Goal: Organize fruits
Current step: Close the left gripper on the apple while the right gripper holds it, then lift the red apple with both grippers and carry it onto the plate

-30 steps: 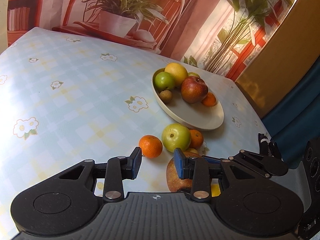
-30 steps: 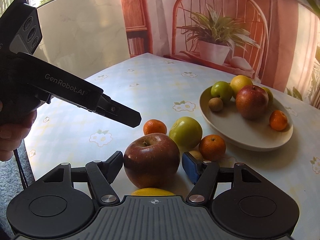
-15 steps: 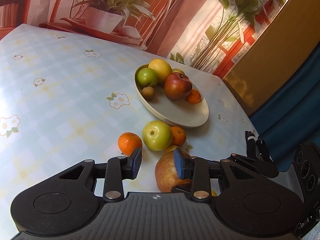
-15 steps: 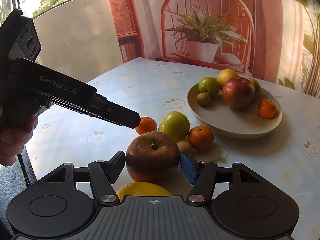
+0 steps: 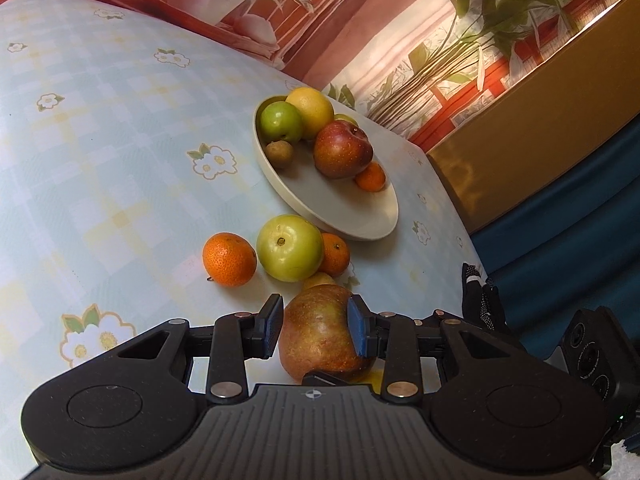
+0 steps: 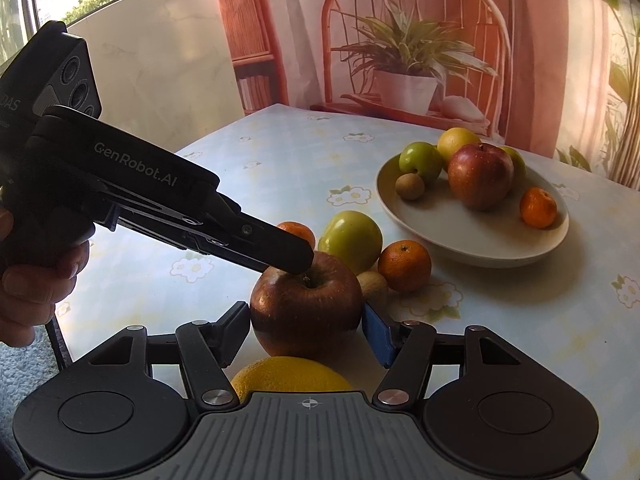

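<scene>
A red apple [image 6: 306,308] sits on the table between the fingers of my right gripper [image 6: 306,330], whose jaws stand close on both its sides. It also shows in the left wrist view [image 5: 320,336], where my left gripper [image 5: 316,326] straddles it from above, jaws open and near its flanks. The left gripper's fingertip [image 6: 288,256] hovers over the apple's stem. A cream bowl [image 6: 436,232] holds several fruits, including a red apple [image 6: 480,176]. A green apple [image 5: 290,254] and two tangerines lie loose beside the bowl.
A lemon [image 6: 290,374] lies just in front of my right gripper's body. A small brown fruit [image 6: 374,286] sits behind the red apple. The table edge [image 5: 460,216] runs at the right in the left wrist view. A potted plant [image 6: 404,80] stands beyond the far edge.
My left gripper has come forward and down over the red apple, its jaws now on either side of it. My right gripper has edged closer around the same apple.
</scene>
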`<state>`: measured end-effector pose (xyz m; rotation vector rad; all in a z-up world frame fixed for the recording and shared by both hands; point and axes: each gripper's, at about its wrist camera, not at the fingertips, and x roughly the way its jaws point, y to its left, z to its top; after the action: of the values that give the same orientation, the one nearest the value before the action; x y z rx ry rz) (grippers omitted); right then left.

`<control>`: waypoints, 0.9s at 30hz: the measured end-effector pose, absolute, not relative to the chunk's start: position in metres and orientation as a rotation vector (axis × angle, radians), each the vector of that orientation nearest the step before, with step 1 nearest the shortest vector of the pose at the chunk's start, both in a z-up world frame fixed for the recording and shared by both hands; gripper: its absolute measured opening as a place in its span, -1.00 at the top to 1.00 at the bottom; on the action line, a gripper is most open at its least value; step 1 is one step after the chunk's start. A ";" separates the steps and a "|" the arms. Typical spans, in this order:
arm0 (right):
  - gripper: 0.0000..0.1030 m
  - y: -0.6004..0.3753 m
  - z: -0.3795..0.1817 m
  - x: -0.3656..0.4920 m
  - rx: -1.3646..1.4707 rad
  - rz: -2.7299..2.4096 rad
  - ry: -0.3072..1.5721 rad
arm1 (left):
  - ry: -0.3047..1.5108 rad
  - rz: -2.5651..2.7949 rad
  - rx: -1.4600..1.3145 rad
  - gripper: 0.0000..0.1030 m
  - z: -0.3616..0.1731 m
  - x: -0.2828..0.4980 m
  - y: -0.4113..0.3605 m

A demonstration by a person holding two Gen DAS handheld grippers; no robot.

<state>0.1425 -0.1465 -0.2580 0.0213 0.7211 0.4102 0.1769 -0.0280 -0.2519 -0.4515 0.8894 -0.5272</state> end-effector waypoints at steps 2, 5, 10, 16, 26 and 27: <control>-0.12 -0.147 -0.259 0.143 0.025 0.411 0.734 | 0.896 -0.531 -0.478 0.28 -0.254 0.178 -0.027; -0.12 -0.147 -0.262 0.144 0.027 0.412 0.748 | 0.905 -0.537 -0.509 0.28 -0.258 0.179 -0.026; -0.11 -0.149 -0.261 0.145 0.043 0.409 0.762 | 0.917 -0.547 -0.540 0.28 -0.261 0.181 -0.025; -0.10 -0.149 -0.259 0.145 0.035 0.405 0.766 | 0.913 -0.552 -0.543 0.27 -0.263 0.182 -0.027; -0.09 -0.154 -0.240 0.148 0.023 0.389 0.685 | 0.853 -0.566 -0.497 0.26 -0.234 0.188 -0.030; -0.09 -0.156 -0.237 0.150 0.023 0.388 0.676 | 0.847 -0.567 -0.493 0.26 -0.231 0.190 -0.031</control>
<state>0.1500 -0.1559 -0.2367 0.0229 0.6763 0.3876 0.1901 -0.0312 -0.2312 -0.4930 0.8468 -0.5674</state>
